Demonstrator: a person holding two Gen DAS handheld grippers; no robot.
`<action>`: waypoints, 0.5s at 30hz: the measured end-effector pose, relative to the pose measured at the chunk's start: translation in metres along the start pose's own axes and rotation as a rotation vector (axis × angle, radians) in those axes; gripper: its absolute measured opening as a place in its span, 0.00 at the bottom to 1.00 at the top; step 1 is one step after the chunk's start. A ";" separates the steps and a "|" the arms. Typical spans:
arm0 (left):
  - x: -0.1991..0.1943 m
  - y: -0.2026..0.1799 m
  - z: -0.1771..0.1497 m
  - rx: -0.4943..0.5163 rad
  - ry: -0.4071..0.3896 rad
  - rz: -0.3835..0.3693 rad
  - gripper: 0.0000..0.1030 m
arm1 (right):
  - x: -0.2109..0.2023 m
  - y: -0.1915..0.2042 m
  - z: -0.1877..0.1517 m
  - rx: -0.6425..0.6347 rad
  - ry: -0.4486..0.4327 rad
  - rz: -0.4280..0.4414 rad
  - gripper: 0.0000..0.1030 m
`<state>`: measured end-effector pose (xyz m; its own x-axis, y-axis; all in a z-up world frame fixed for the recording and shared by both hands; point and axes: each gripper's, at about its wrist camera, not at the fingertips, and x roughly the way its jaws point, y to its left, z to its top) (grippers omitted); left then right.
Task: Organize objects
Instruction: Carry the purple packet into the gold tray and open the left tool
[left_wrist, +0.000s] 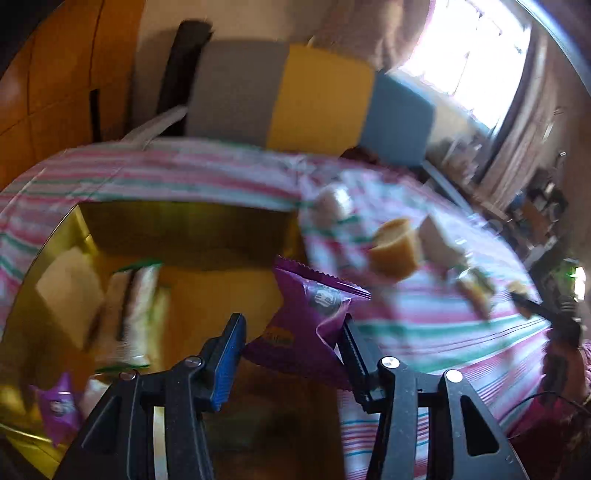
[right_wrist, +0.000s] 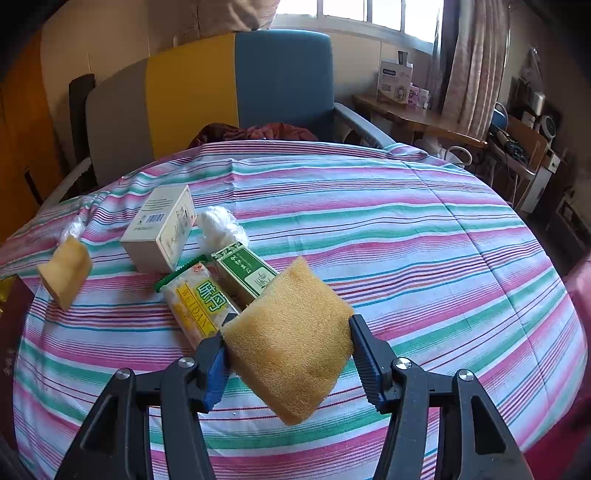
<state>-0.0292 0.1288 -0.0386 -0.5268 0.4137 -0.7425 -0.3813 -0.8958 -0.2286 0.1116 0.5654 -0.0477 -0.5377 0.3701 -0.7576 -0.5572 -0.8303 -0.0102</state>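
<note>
My left gripper (left_wrist: 293, 332) is shut on a purple snack packet (left_wrist: 308, 317) and holds it over the right edge of a gold box (left_wrist: 184, 225). The box holds a white-and-green packet (left_wrist: 133, 310) and another purple packet (left_wrist: 59, 406). The view is blurred. My right gripper (right_wrist: 288, 339) is shut on a yellow sponge (right_wrist: 291, 339) and holds it above the striped cloth (right_wrist: 406, 240). On the cloth lie a white carton (right_wrist: 162, 229), a yellow-labelled packet (right_wrist: 199, 302), a green box (right_wrist: 247, 273), a white plastic wad (right_wrist: 221, 225) and a second sponge piece (right_wrist: 66, 269).
A grey, yellow and blue chair back (right_wrist: 221, 85) stands behind the table. A wooden desk (right_wrist: 413, 114) with boxes and curtains are at the far right. In the left wrist view, a yellow sponge piece (left_wrist: 395, 251) and other items lie on the cloth right of the box.
</note>
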 end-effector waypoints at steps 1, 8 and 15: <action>0.004 0.008 0.000 -0.022 0.015 0.004 0.50 | 0.000 0.000 0.000 0.000 0.001 0.002 0.58; 0.027 0.055 0.002 -0.151 0.097 0.073 0.50 | 0.001 0.005 -0.002 -0.018 0.004 0.001 0.58; 0.028 0.074 0.003 -0.247 0.104 0.089 0.60 | -0.001 0.009 -0.002 -0.015 -0.011 0.031 0.58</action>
<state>-0.0749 0.0746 -0.0747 -0.4643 0.3243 -0.8242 -0.1338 -0.9455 -0.2967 0.1084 0.5564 -0.0480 -0.5618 0.3485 -0.7503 -0.5307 -0.8475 0.0037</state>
